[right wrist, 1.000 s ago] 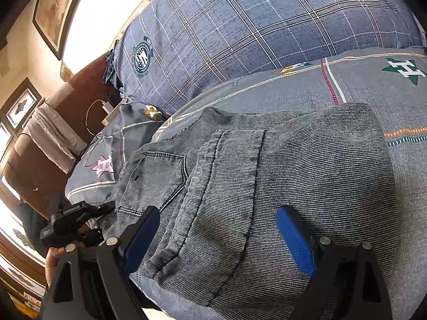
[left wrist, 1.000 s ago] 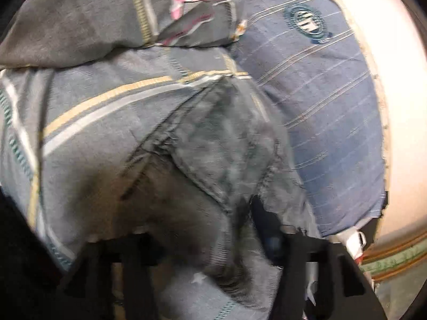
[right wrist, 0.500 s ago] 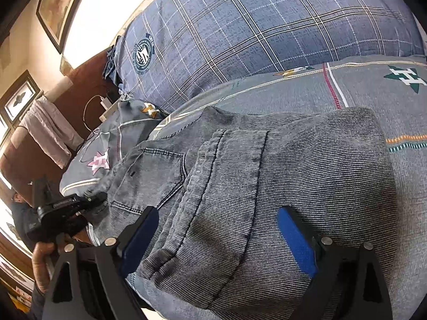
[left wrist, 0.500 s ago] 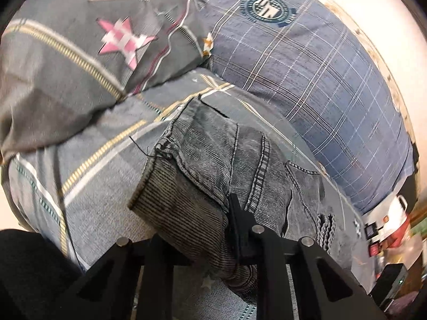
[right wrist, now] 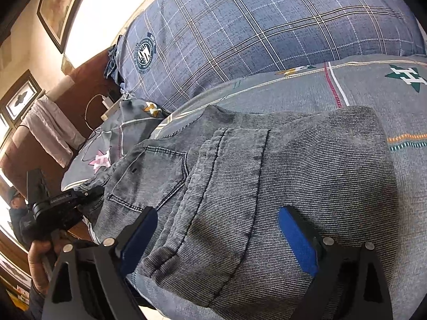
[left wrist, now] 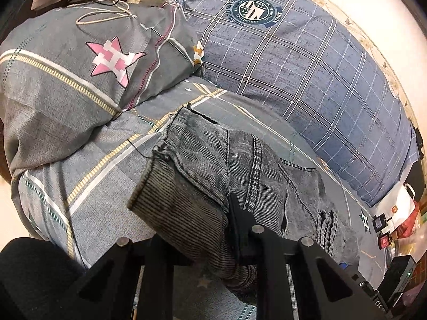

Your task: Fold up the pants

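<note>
Grey washed denim pants (left wrist: 229, 176) lie folded on the grey patterned bedsheet (left wrist: 88, 186). My left gripper (left wrist: 197, 240) is shut on the folded edge of the pants near the waistband; one finger (left wrist: 237, 221) shows, the other is under the cloth. In the right wrist view the pants (right wrist: 267, 176) fill the middle, with a back pocket facing up. My right gripper (right wrist: 216, 237) is open, its blue pads (right wrist: 299, 242) straddling the near edge of the pants without closing on it. The left gripper also shows in the right wrist view (right wrist: 88, 194), at the pants' left end.
A blue plaid pillow (left wrist: 307, 74) lies behind the pants. A grey pillow with a pink star (left wrist: 80, 74) lies at left, with a white cable (left wrist: 106, 16) on it. A headboard and framed pictures (right wrist: 21, 98) are beyond. Clutter stands at the bed's right end (left wrist: 395, 229).
My left gripper has carried the pants' edge over and lowered it, so the fold now lies flatter on the bed. My right gripper has stayed open in place.
</note>
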### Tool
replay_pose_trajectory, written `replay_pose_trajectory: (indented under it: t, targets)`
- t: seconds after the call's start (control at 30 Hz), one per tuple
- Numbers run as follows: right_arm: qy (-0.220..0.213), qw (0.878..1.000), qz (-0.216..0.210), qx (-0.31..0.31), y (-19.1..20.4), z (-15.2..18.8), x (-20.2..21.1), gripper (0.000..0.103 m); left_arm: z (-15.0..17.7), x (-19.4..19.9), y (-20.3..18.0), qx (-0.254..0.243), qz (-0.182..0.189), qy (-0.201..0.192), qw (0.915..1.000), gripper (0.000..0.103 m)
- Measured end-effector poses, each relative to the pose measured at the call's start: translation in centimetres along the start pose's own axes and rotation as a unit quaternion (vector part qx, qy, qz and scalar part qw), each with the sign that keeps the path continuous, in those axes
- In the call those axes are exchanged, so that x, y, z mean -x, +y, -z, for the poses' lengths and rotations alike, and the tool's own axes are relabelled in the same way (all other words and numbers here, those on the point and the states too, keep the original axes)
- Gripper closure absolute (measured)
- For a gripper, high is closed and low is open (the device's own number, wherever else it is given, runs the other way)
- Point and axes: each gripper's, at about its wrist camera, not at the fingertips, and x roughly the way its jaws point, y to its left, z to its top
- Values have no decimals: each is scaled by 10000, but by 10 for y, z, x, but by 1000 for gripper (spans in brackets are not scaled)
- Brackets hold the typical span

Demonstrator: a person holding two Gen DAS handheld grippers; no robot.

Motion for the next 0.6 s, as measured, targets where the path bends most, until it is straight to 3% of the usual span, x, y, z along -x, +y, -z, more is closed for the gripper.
replay_pose_trajectory:
  t: [0.13, 0.37, 0.6]
  targets:
    - [9, 10000, -20, -16, -1, 0, 0, 9, 0, 1, 2, 22, 30, 23, 10000, 83]
    - [27, 9999, -86, -84, -4, -1, 2, 9, 2, -11, 25, 534, 140, 335, 9979, 83]
    - [34, 9995, -202, -235, -7, -2, 4, 9, 1, 0, 1, 59, -3, 89, 9999, 84]
